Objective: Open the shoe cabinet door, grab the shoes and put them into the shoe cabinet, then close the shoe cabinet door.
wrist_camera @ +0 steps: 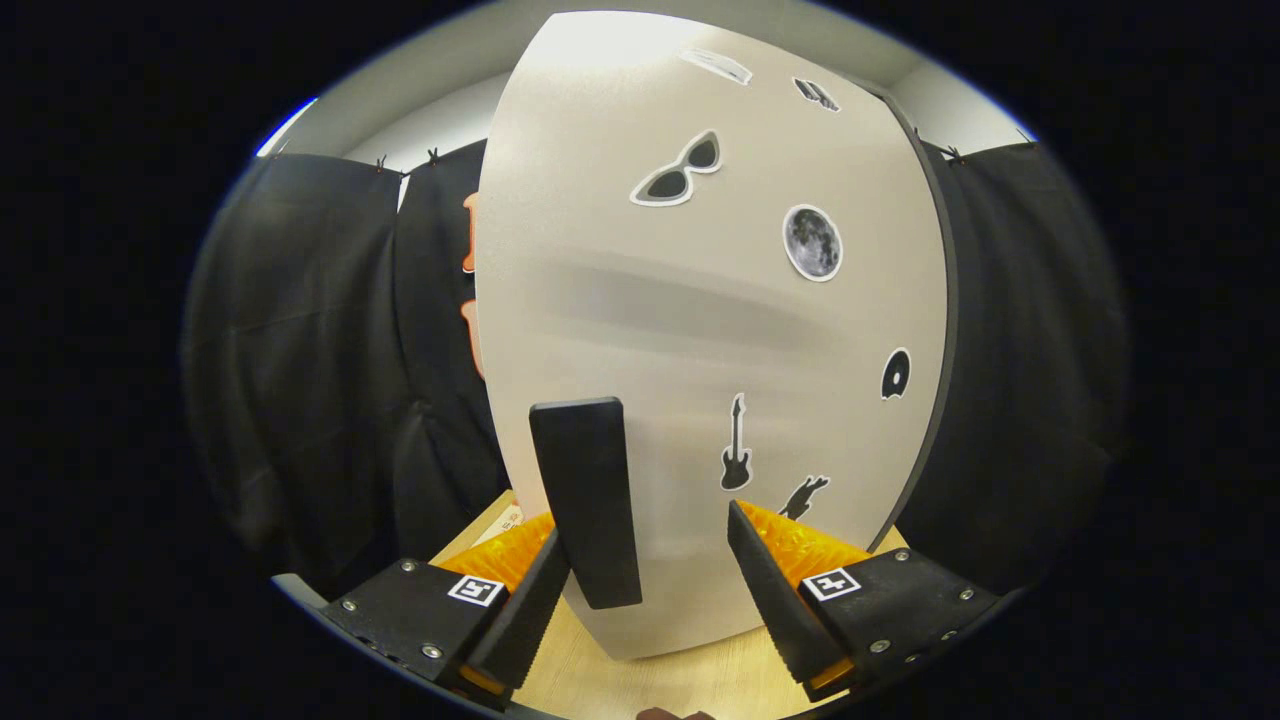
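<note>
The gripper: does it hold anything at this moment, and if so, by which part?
Nothing is held. The gripper is open; the cabinet door's black handle stands between its fingers, next to the left finger, and no finger presses on it.

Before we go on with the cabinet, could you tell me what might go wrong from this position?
1. The gripper is open, and the door's black handle sits close to the left finger rather than centred; closing now could catch it off-centre and slip.
2. The door stands very close ahead of the fingers, so pushing forward may knock the fingertips against the panel.
3. Whether the door is shut or ajar cannot be told here.
</note>
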